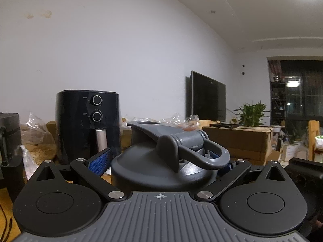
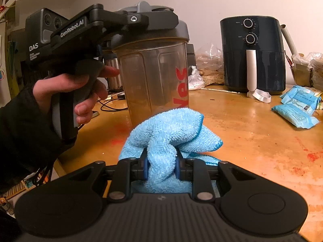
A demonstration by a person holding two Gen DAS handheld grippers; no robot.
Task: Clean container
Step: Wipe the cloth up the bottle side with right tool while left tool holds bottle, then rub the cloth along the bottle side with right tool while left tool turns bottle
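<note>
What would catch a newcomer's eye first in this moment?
The bright blue cloth, bunched and pinched in the right gripper low in the foreground. Just behind it stands the clear shaker bottle with red lettering, its grey lid clamped by the left gripper. A dark air fryer stands by the wall.

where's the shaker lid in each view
Left wrist: lid low centre, close up, between the left gripper's fingers.
Right wrist: lid top centre, on the clear shaker, the left gripper clamped round it.
Shared landmark: black air fryer.
</note>
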